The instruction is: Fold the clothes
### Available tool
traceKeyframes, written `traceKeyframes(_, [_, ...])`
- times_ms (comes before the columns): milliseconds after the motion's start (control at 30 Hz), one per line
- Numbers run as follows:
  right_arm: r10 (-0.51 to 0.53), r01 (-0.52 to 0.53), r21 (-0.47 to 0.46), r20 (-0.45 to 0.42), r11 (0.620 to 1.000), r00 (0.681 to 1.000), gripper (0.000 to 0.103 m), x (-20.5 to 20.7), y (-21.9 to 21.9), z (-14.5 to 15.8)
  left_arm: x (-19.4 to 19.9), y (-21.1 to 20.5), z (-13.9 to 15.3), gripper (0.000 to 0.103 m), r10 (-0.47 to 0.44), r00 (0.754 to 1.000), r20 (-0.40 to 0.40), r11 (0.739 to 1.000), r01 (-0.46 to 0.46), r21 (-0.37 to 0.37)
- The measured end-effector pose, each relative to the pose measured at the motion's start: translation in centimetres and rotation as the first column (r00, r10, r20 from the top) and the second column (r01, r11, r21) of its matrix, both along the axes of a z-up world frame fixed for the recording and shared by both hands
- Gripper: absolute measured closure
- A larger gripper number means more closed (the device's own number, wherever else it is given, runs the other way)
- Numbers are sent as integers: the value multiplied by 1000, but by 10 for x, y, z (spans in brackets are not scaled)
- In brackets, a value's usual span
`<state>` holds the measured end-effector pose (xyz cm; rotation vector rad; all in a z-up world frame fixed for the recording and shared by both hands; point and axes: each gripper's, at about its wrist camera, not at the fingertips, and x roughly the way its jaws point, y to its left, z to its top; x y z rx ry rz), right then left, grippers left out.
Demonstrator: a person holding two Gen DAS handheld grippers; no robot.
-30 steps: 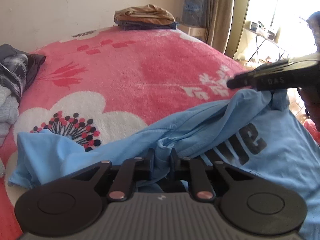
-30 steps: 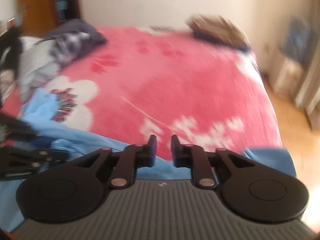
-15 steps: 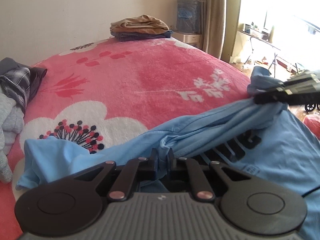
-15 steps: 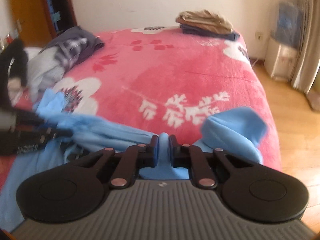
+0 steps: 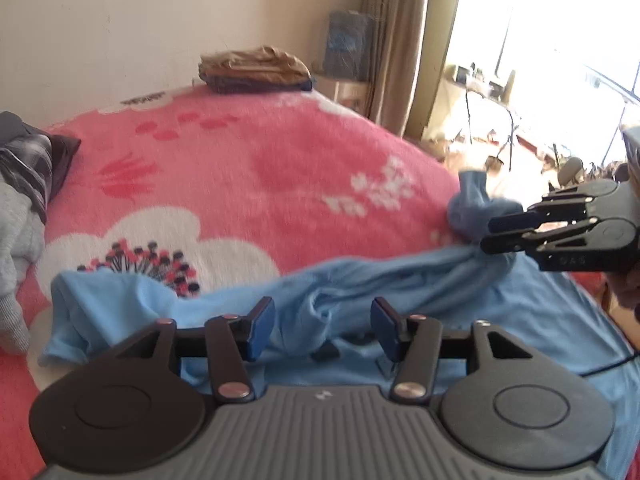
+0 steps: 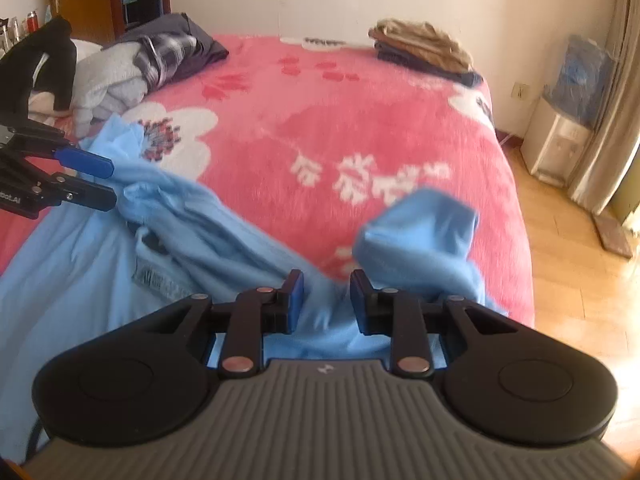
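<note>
**foldnoob:** So the light blue T-shirt [image 6: 100, 264] is spread across the near edge of the pink floral blanket [image 6: 340, 120], top edge bunched into a ridge, one sleeve [image 6: 420, 228] flopped up on the right. How's it going to handle?

**laundrydad:** Thin jersey by the look of it, so light, floppy, zero stiffness. I'd guess it sags and wrinkles wherever it isn't supported. Pinching at the shoulder seams or sleeve tops would probably work best, not mid-fabric.

**foldnoob:** And the claws?

**laundrydad:** Left gripper [image 5: 323, 327] is spread wide, nothing pinched, fabric ridge just sitting between the fingers. Right gripper [image 6: 326, 300] is parted too, empty, over the shoulder by that sleeve. Folded stack [image 6: 424, 48] at the far corner, loose pile [image 6: 132, 68] far left.
</note>
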<state>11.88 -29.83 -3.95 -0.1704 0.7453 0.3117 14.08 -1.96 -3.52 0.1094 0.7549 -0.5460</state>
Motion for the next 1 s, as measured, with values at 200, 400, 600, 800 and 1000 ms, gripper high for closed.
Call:
traceKeyframes(200, [92,-93,-33,-52,995,994,78,27,24,-3,29,-25,-15,65,11,999,-40,995,-7,98])
traceKeyframes(400, [82,-89,-113,-67,990,994,80,21,27,-9,36,-24,-29,81,33,997,-63,989,-24,146])
traceKeyframes(600, [71,-86,-192,-82,978,994,80,15,29,-15,25,-32,-25,77,-31,999,-35,983,36,177])
traceKeyframes(800, [64,-82,-210,-95,974,993,80,16,30,-17,33,-35,-29,96,31,998,-55,987,-21,162])
traceKeyframes(1000, [52,-68,-233,-74,970,996,85,15,31,-17,36,-17,-13,99,38,996,-85,999,-39,0])
